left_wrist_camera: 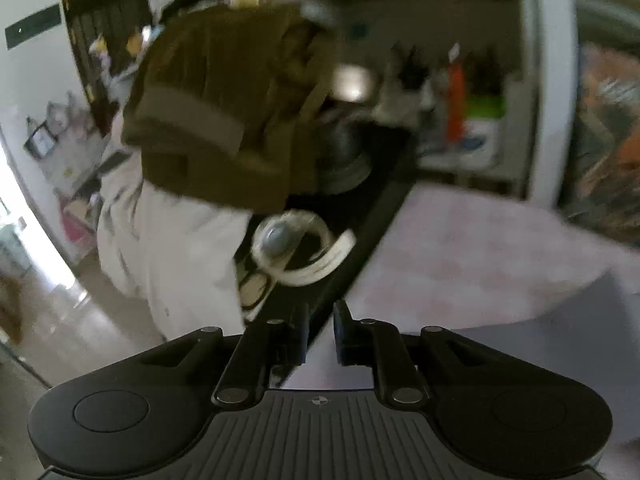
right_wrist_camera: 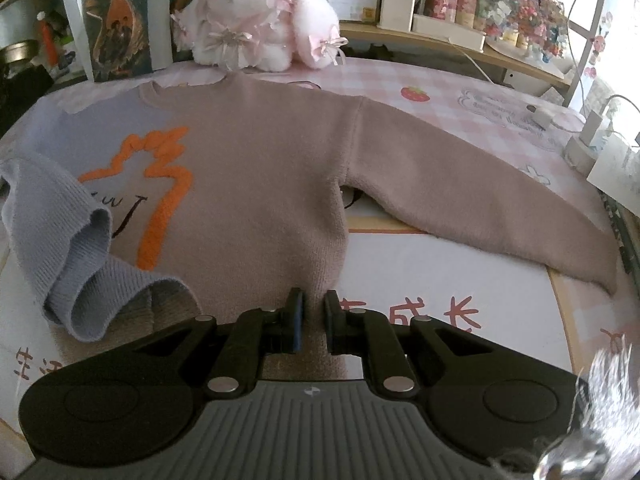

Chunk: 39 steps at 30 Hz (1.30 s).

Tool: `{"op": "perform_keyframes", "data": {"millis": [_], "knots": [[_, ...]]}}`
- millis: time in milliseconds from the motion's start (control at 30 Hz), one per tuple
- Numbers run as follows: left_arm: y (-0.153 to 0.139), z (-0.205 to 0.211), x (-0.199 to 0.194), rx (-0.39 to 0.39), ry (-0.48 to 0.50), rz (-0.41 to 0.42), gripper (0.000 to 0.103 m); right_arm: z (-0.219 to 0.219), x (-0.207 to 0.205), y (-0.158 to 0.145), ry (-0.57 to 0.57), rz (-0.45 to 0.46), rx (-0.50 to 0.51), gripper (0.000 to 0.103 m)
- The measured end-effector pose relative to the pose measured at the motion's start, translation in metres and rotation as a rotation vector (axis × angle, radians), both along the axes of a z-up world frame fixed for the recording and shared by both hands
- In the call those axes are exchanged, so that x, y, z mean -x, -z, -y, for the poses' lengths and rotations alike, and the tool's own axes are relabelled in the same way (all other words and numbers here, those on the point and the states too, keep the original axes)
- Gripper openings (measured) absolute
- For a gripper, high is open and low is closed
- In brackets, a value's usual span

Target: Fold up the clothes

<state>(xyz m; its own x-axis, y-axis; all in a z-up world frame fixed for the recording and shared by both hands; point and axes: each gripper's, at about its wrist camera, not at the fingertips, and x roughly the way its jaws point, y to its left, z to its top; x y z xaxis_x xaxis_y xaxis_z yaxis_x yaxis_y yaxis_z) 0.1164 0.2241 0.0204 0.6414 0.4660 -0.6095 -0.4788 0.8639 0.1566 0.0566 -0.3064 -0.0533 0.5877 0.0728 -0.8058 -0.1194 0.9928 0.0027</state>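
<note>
A sweater [right_wrist_camera: 256, 184], pink on the right half and lavender on the left with an orange outline, lies flat on the table [right_wrist_camera: 440, 264] in the right wrist view. Its pink sleeve [right_wrist_camera: 460, 196] stretches out to the right. Its lavender sleeve [right_wrist_camera: 80, 248] is folded in over the lower left. My right gripper [right_wrist_camera: 314, 312] hovers at the sweater's bottom hem, jaws slightly apart and holding nothing. My left gripper [left_wrist_camera: 320, 332] is at the table's left edge, jaws slightly apart and empty; the lavender part of the sweater [left_wrist_camera: 540, 340] lies to its right. The left view is blurred.
A white-pink plush rabbit [right_wrist_camera: 256, 20] and a book [right_wrist_camera: 118, 20] stand at the table's far edge before shelves [right_wrist_camera: 460, 8]. A charger and cables [right_wrist_camera: 588, 136] lie at the right. In the left wrist view a person in an olive top [left_wrist_camera: 224, 112] stands beside the table edge [left_wrist_camera: 360, 248].
</note>
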Motion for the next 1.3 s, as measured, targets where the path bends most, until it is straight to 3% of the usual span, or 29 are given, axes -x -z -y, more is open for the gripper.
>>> {"op": "perform_keyframes", "data": {"millis": [100, 200, 300, 500, 567, 633, 767, 800, 900, 1000, 1067, 1133, 1200, 1267, 1300], "knots": [[-0.008, 0.050, 0.022, 0.068, 0.195, 0.032, 0.019, 0.002, 0.000, 0.000, -0.008, 0.001, -0.010, 0.011], [-0.003, 0.114, 0.041, 0.170, 0.392, 0.005, 0.027, 0.004, 0.000, 0.000, -0.016, 0.001, -0.020, 0.011], [0.013, 0.169, 0.055, 0.321, 0.479, -0.041, 0.027, 0.007, 0.000, 0.000, -0.026, 0.001, -0.034, 0.011], [0.039, 0.235, 0.075, 0.602, 0.465, -0.124, 0.027, 0.017, 0.000, 0.002, -0.055, 0.004, -0.089, 0.011], [0.045, 0.248, 0.077, 0.690, 0.441, -0.140, 0.035, 0.020, 0.001, 0.002, -0.067, 0.008, -0.102, 0.011], [0.053, 0.254, 0.076, 0.765, 0.407, -0.147, 0.043, 0.021, 0.001, 0.003, -0.081, 0.013, -0.110, 0.011], [0.057, 0.262, 0.077, 0.925, 0.320, -0.121, 0.043, 0.025, 0.001, 0.003, -0.106, 0.015, -0.125, 0.011], [0.052, 0.263, 0.079, 0.930, 0.299, -0.099, 0.043, 0.026, 0.000, 0.003, -0.113, 0.014, -0.128, 0.011], [0.026, 0.278, 0.076, 0.780, 0.333, -0.034, 0.047, 0.028, 0.000, 0.003, -0.130, 0.014, -0.136, 0.011], [0.001, 0.313, 0.065, 0.508, 0.428, -0.037, 0.050, 0.030, 0.000, 0.003, -0.141, 0.018, -0.141, 0.011], [-0.005, 0.349, 0.060, 0.330, 0.555, -0.062, 0.057, 0.031, 0.001, 0.003, -0.144, 0.019, -0.146, 0.011], [0.002, 0.390, 0.058, 0.110, 0.673, -0.114, 0.059, 0.032, 0.001, 0.003, -0.147, 0.020, -0.152, 0.011], [0.020, 0.421, 0.055, -0.099, 0.719, -0.169, 0.059, 0.034, 0.000, 0.004, -0.150, 0.019, -0.159, 0.011], [0.037, 0.432, 0.054, -0.201, 0.729, -0.208, 0.057, 0.036, 0.000, 0.004, -0.151, 0.017, -0.170, 0.011], [0.042, 0.432, 0.054, -0.212, 0.730, -0.217, 0.052, 0.036, 0.000, 0.004, -0.150, 0.017, -0.174, 0.011]]}}
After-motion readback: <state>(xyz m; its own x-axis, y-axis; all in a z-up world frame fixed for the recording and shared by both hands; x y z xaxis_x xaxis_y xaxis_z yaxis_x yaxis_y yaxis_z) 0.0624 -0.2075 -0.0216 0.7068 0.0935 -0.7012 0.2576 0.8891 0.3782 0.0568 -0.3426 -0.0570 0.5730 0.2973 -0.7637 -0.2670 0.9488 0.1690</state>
